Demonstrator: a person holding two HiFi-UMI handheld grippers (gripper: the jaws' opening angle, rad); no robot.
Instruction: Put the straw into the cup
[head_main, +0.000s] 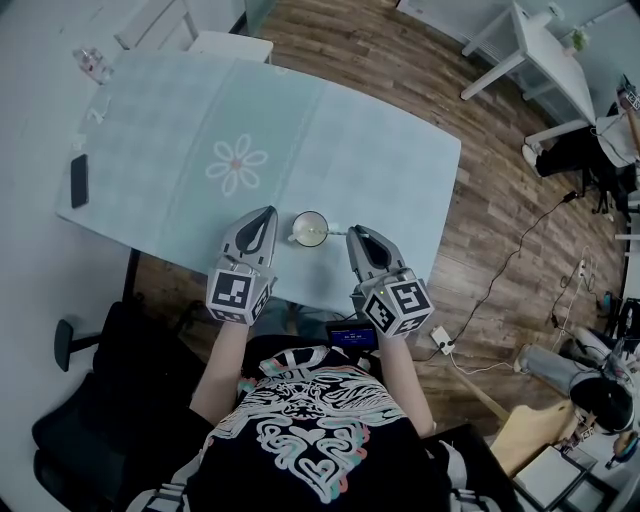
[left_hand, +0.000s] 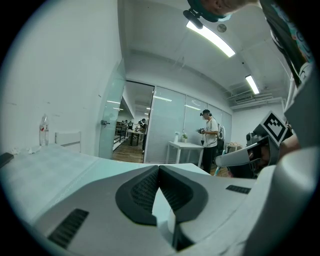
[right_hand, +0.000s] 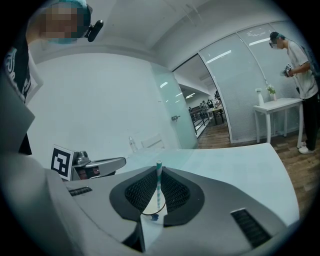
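Observation:
A small cup (head_main: 310, 229) stands near the front edge of the pale teal table (head_main: 400, 150). A teal-and-white striped straw (right_hand: 159, 186) rises between my right gripper's jaws, and its lower end dips inside the cup's rim (right_hand: 150, 214). My right gripper (head_main: 354, 234) sits just right of the cup, shut on the straw's upper part (head_main: 334, 232). My left gripper (head_main: 266, 214) rests just left of the cup, shut, with nothing between its jaws (left_hand: 159, 169).
A black phone (head_main: 79, 180) and a clear bottle (head_main: 92, 62) lie at the table's far left. A white chair (head_main: 190, 30) stands behind the table, a black office chair (head_main: 85, 400) at my left. A person (left_hand: 209, 137) stands by a white side table (left_hand: 187, 147).

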